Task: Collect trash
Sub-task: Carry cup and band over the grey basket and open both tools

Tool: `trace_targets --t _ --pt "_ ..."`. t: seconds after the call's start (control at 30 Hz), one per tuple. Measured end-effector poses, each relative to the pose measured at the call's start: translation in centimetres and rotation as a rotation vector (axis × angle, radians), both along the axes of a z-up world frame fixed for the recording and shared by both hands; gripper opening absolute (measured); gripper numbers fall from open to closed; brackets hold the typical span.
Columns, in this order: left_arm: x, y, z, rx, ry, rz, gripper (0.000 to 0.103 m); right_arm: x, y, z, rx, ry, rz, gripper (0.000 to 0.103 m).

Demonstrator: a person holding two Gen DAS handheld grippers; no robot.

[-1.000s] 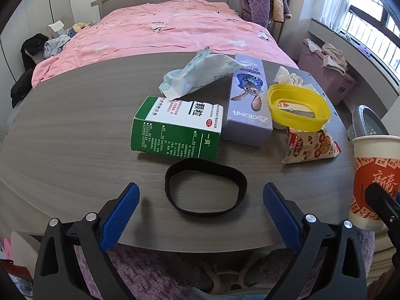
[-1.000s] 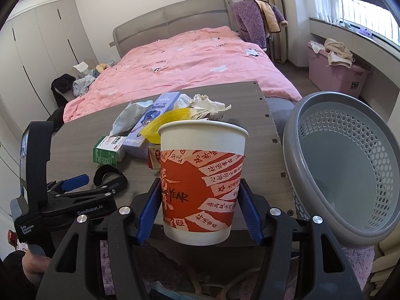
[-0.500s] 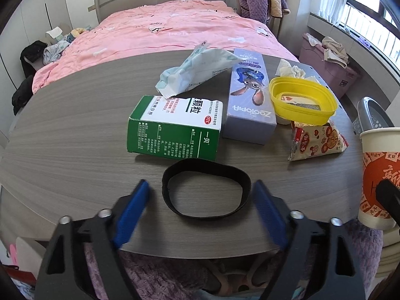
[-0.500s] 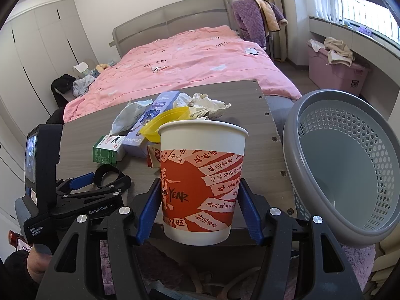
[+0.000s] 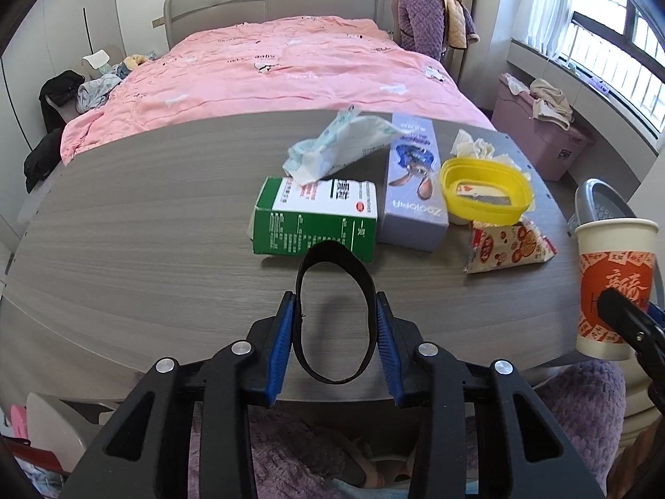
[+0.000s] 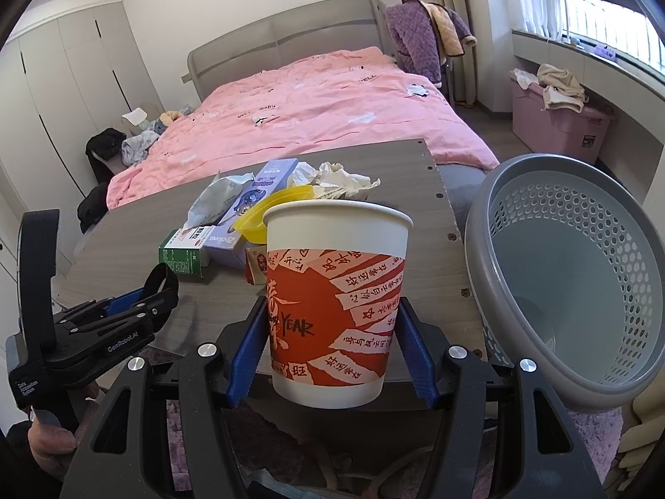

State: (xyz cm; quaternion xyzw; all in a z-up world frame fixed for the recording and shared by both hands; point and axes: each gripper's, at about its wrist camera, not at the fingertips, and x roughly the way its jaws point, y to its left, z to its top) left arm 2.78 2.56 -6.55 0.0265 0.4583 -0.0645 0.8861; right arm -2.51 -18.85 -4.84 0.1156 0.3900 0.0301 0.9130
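Trash lies scattered over the right half of the grey wood-grain bench (image 5: 124, 258), which stands at the foot of a bed with a pink cover (image 5: 266, 79). The left gripper (image 5: 334, 332) has its jaws drawn narrow on a black elastic band (image 5: 368, 287) — the blue pads press both sides and squeeze the loop into a tall oval that tilts up off the bench near its front edge. Just beyond the band sits a green and white carton (image 5: 316, 220), with a crumpled pale-blue tissue pack (image 5: 341, 145) resting on its far end. Beside the carton lies a lavender Zootopia box (image 5: 415, 191), then a yellow plastic bowl (image 5: 486, 187) with crumpled tissue (image 5: 476, 145) behind it, and a red-patterned snack wrapper (image 5: 507, 247) in front of the bowl.

The right gripper (image 6: 332, 345) holds an upright red and white paper cup (image 6: 336, 303) by its lower half, jaws set at middling width against the cup's sides. The cup sits by the bench's front right corner, just left of a grey perforated basket (image 6: 582, 291) — the basket is tilted, its mouth turned toward the camera. A hand (image 6: 54, 436) grips the left gripper's handle at the lower left of the right wrist view.
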Motion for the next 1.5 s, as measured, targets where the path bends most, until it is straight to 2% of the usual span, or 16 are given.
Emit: trace_targets --t 0.27,0.53,0.73,1.0,1.33,1.4,1.47,1.5 --pt "-0.5 -2.8 4.0 -0.047 -0.079 -0.074 0.037 -0.7 -2.6 0.8 0.006 -0.028 -0.054 0.059" --pt "0.1 -11.8 5.8 -0.074 -0.119 -0.256 0.037 -2.4 -9.5 1.7 -0.034 -0.054 -0.214 0.059" --pt "0.5 -19.5 5.5 -0.078 -0.110 -0.403 0.037 -3.8 -15.3 1.5 -0.060 -0.042 -0.337 0.059" --pt "0.7 -27.6 3.9 -0.073 -0.059 -0.535 0.037 -4.9 -19.5 0.6 -0.050 -0.011 -0.408 0.059" --pt "0.7 -31.4 2.5 -0.054 -0.024 -0.588 0.037 -4.9 -21.7 -0.1 -0.032 0.009 -0.426 0.059" --pt "0.6 -31.5 2.4 -0.049 -0.018 -0.589 0.043 -4.9 -22.0 -0.2 -0.030 0.009 -0.428 0.060" --pt "0.7 -31.5 2.4 -0.050 -0.021 -0.579 0.059 -4.9 -21.9 -0.1 -0.032 0.008 -0.433 0.061" --pt "0.7 -31.3 2.5 -0.052 -0.026 -0.573 0.061 -4.8 -22.1 -0.2 -0.033 0.006 -0.436 0.062"
